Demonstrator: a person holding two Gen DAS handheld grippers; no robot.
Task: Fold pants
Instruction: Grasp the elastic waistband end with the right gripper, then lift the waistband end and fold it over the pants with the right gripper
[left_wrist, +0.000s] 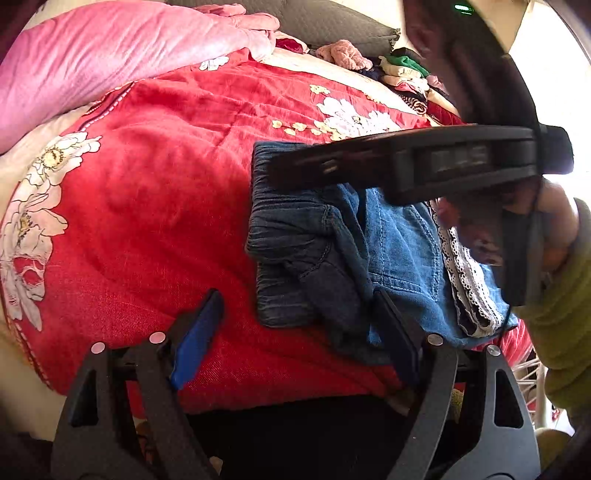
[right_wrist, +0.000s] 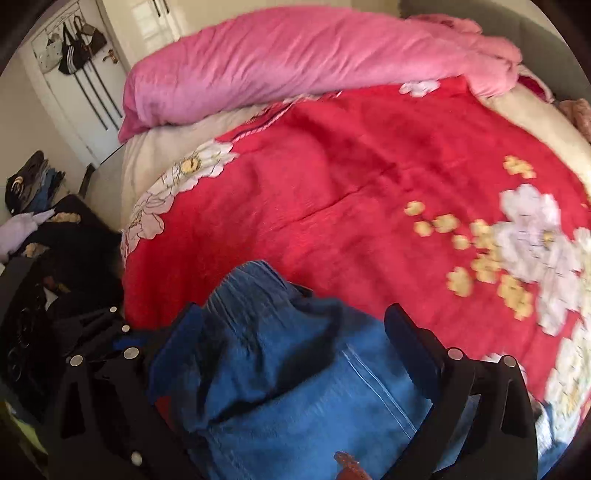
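Early in folding: jeans (left_wrist: 332, 251) bunched on red blanket (left_wrist: 147, 192) at 3 o'clock, left gripper (left_wrist: 295, 332) apart at their near edge, right gripper (right_wrist: 291, 332) spread astride denim, next needing a pinch.

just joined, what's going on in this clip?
A person with a gripper in each hand is folding denim pants on a bed covered by a red floral blanket. The pants lie bunched near the bed's edge. The left gripper is open, one of its fingers at the denim, the other over bare blanket. The right gripper hangs over the pants, denim between its open fingers; that view is blurred. No clean fold yet.
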